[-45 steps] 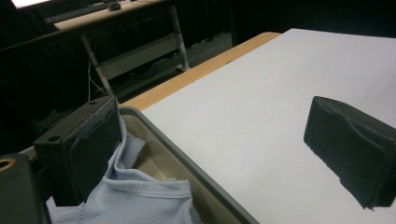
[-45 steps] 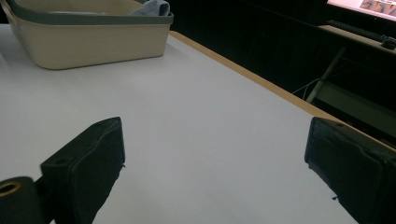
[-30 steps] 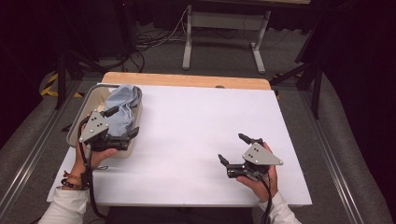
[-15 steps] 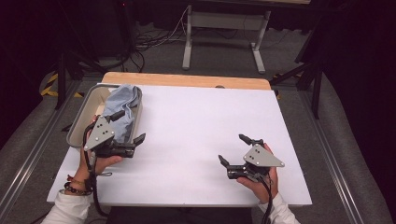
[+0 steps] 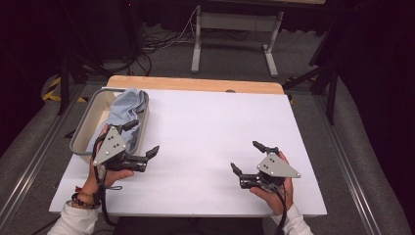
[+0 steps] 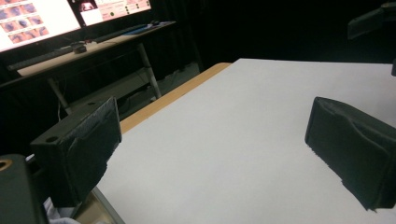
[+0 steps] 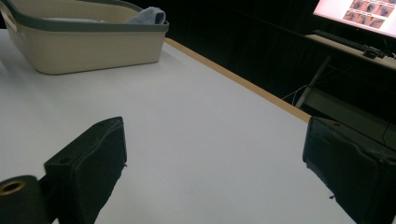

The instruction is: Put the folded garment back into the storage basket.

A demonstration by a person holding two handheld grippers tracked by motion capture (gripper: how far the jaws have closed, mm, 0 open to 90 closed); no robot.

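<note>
In the high view, the left gripper [image 5: 142, 138] is seen held in the person's left hand [image 5: 105, 174] over the white table sheet [image 5: 205, 132], its jaws spread wide with nothing between them. One jaw lies over the rim of the shallow beige plastic tub with a grey rim [image 5: 85, 125]; the other points out over bare sheet. The crumpled pale blue cloth [image 5: 125, 110] is draped in the tub and over its near wall, just behind the upper jaw, and no contact with it can be made out. The right gripper [image 5: 247, 156] is held well apart, near the table's front edge, its jaws likewise spread and empty.

In the left gripper view, the two black jaws are seen wide apart, with only bare white sheet between them and the light wooden table edge [image 6: 177, 91] beyond the left one.

In the right gripper view, the jaws stand released over bare sheet. The tub [image 7: 88, 46] is seen far beyond the left jaw, with a fold of the blue cloth [image 7: 149, 16] showing above its rim.
</note>
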